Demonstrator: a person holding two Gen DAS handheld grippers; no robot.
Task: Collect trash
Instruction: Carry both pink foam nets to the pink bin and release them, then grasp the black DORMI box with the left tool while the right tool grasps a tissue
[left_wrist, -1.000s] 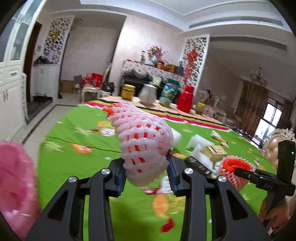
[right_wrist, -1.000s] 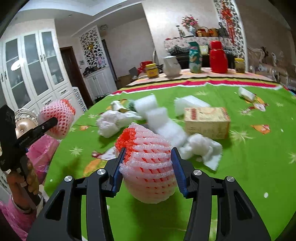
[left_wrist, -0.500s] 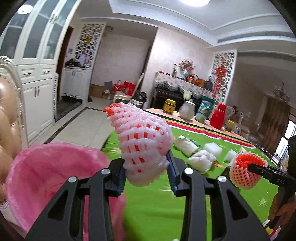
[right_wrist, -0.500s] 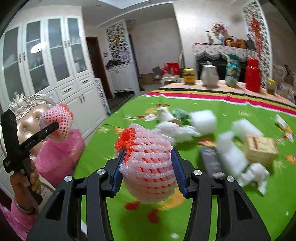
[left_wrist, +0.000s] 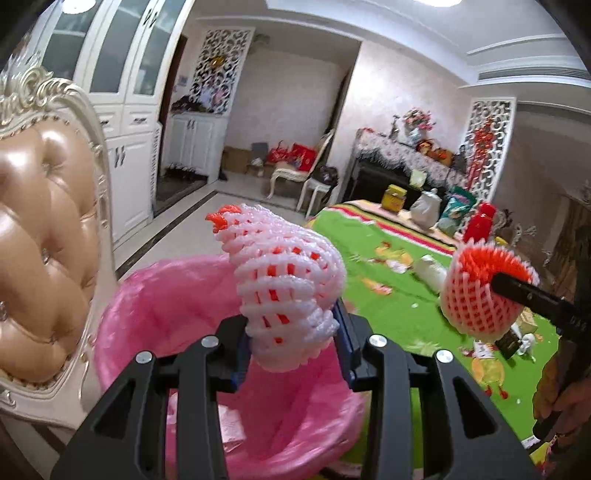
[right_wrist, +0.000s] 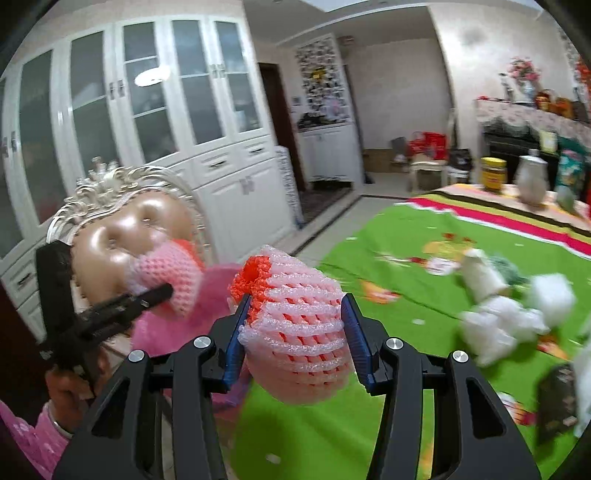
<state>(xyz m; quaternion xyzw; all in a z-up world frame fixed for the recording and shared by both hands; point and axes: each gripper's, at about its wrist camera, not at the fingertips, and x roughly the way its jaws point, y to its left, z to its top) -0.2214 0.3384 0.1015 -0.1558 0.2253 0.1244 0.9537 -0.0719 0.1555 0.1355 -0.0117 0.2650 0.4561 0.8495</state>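
Observation:
My left gripper (left_wrist: 291, 328) is shut on a white foam fruit net (left_wrist: 284, 273) with an orange lining, held over the open pink trash bag (left_wrist: 162, 306). In the right wrist view, my right gripper (right_wrist: 295, 328) is shut on a second foam net (right_wrist: 295, 314) above the edge of the green table (right_wrist: 399, 240). That second net (left_wrist: 476, 291) also shows at the right of the left wrist view, beside the bag. The left gripper and its foam net (right_wrist: 173, 280) appear at the left of the right wrist view, with the pink bag (right_wrist: 221, 291) behind them.
A tufted tan chair (left_wrist: 48, 240) with a carved white frame stands just left of the bag. Several white foam pieces (right_wrist: 498, 321) and a dark packet (right_wrist: 557, 398) lie on the tablecloth. Jars and a red flask (left_wrist: 480, 221) stand at the table's far end.
Both grippers have swung left from over the table toward the chair, each still gripping its foam net. The pink bag has come in under the left gripper.

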